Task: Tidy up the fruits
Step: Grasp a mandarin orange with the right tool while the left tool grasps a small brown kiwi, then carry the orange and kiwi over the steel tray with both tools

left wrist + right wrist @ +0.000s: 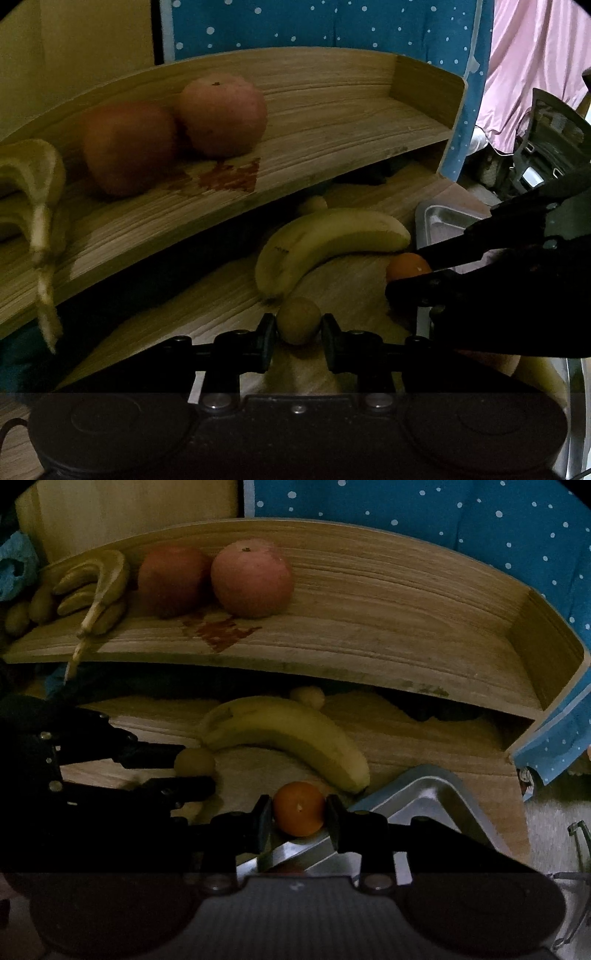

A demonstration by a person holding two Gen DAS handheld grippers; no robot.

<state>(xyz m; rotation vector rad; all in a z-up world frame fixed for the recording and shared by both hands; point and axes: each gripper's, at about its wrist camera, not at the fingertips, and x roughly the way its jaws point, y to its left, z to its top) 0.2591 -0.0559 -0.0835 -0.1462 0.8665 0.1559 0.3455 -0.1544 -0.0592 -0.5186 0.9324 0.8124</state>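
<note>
Blue white-dotted cloth [443,520] behind, pink fabric [535,74] at right.

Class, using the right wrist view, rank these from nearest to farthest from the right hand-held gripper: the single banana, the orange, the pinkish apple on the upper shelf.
1. Orange: between the right hand-held gripper's jaws.
2. Single banana: lower board, just beyond.
3. Pinkish apple: upper shelf, at the back.

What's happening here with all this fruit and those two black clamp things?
A person is sorting fruit with two hand-held grippers. The left gripper is shut on a small yellow-green fruit, and the right gripper is shut on a small orange just above a metal tray. A single banana lies on the tabletop. Two apples and a banana bunch sit on the wooden shelf.
</note>
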